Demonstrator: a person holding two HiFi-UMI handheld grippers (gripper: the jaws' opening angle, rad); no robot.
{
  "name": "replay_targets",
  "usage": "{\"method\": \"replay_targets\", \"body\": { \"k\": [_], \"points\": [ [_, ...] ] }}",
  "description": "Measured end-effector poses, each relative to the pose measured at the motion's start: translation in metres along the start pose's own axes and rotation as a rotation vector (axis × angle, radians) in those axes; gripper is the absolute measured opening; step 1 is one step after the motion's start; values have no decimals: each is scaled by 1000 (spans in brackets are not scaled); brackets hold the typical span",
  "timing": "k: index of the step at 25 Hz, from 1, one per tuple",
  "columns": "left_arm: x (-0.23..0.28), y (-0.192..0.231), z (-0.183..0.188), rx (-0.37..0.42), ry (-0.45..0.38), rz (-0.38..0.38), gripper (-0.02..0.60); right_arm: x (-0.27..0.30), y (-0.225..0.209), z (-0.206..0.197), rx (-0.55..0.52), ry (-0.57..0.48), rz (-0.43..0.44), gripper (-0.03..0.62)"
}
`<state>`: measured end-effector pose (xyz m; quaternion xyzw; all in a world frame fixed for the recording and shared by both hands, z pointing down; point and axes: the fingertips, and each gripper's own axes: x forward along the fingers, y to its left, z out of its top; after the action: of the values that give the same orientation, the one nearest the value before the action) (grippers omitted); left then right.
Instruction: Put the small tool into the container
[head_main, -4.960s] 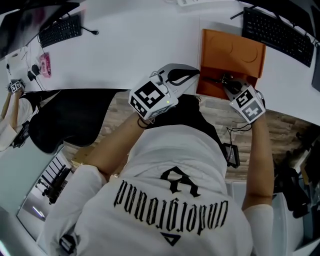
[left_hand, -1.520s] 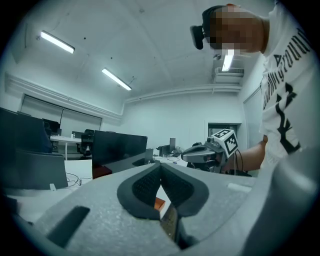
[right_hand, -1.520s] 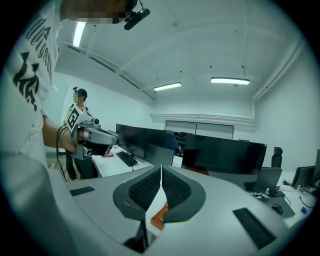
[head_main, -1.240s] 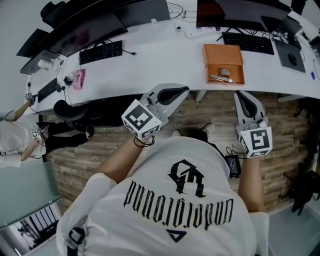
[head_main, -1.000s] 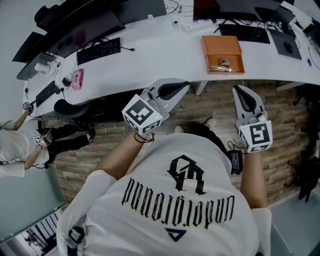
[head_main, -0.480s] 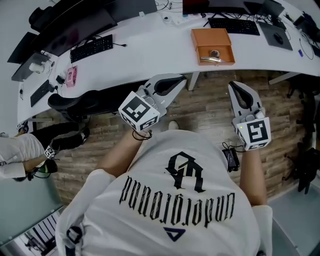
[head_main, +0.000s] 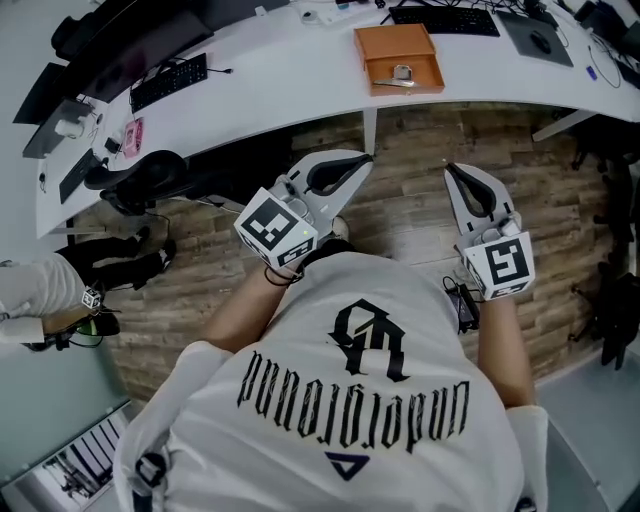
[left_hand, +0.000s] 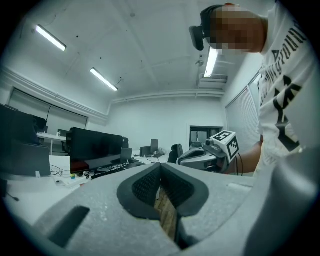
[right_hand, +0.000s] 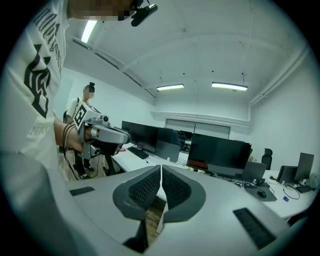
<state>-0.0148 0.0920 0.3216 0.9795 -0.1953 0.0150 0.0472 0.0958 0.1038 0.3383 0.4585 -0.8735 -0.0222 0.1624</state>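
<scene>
The orange container (head_main: 398, 50) lies on the white desk (head_main: 290, 80) at the top of the head view. A small metallic tool (head_main: 399, 76) rests inside it near its front wall. Both grippers hang over the wooden floor, well short of the desk. My left gripper (head_main: 360, 159) is shut with nothing in it; in its own view the pads meet at the tip (left_hand: 160, 165). My right gripper (head_main: 449, 168) is also shut and empty, its pads pressed together (right_hand: 161, 169). Each gripper shows in the other's view: the right gripper (left_hand: 207, 155), the left gripper (right_hand: 102, 134).
Keyboards (head_main: 168, 81) and dark monitors (head_main: 120, 30) line the desk. A black chair (head_main: 140, 180) stands under its left part, and a white desk leg (head_main: 368, 128) drops ahead of me. Another person (head_main: 35, 300) sits at the far left. Cables and a bag lie at the right.
The person has backed away from the desk. Both shut grippers came back with them, and the orange container with the tool now sits farther off, near the top of the view.
</scene>
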Motion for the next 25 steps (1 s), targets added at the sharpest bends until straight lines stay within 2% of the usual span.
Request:
{"method": "replay_targets", "body": {
  "k": [13, 25],
  "points": [
    [1, -87, -25, -52, 42, 46, 15, -83, 28, -42, 39, 9, 56, 18],
    [5, -107, -31, -62, 55, 31, 15, -100, 40, -56, 41, 10, 79, 18]
  ]
}}
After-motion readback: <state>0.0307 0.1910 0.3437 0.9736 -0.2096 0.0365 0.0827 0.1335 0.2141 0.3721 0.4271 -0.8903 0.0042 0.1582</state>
